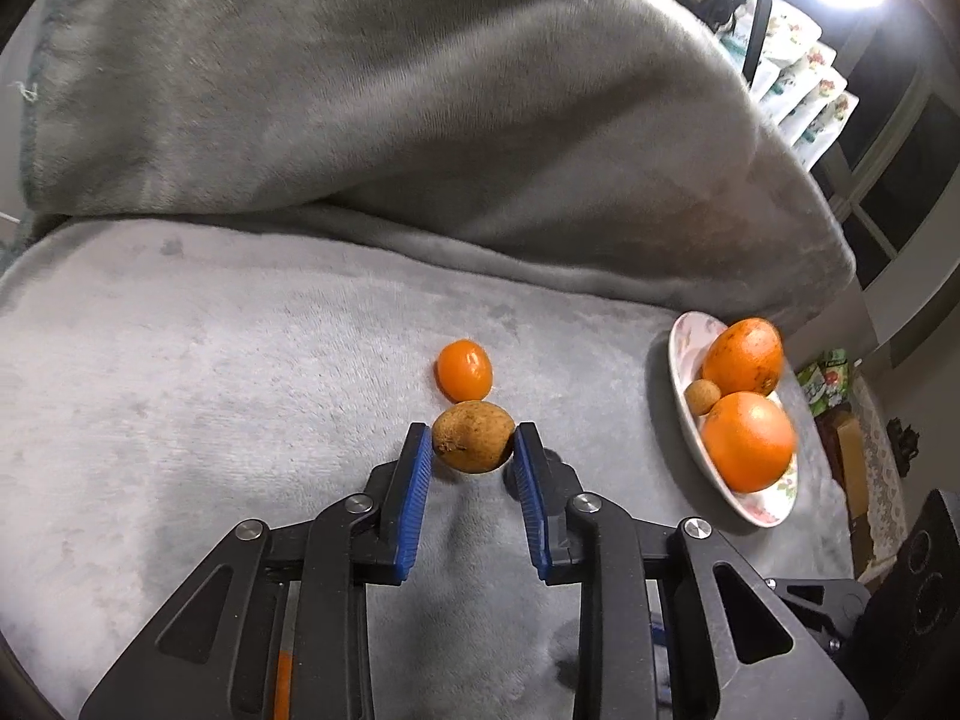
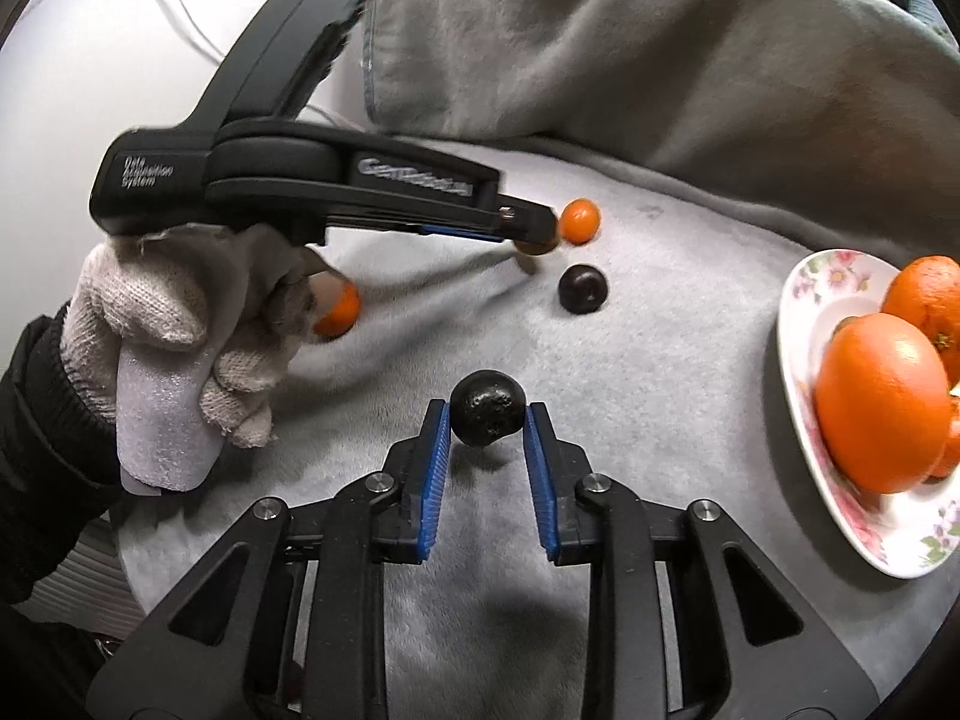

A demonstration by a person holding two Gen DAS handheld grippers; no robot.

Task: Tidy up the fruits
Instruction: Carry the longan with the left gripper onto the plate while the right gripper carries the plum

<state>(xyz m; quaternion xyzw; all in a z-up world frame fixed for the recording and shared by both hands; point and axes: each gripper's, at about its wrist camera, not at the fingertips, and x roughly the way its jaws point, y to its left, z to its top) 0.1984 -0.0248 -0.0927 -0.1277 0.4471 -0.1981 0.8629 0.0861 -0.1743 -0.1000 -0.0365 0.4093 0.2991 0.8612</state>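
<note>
The left gripper [image 1: 473, 441] clamps a brown fruit [image 1: 473, 436]. The right gripper [image 2: 487, 417] pinches a black fruit [image 2: 487, 409]; the plate [image 2: 798, 324] sits at three o'clock.

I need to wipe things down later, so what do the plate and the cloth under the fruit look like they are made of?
The plate looks like glazed ceramic or porcelain: white, glossy, with a printed flower pattern along its rim. The cloth looks like soft grey fleece or plush: a matte, fuzzy nap with brushed streaks and soft folds.

"Data Acquisition System" on left hand-held gripper [image 2: 543, 234]
</note>
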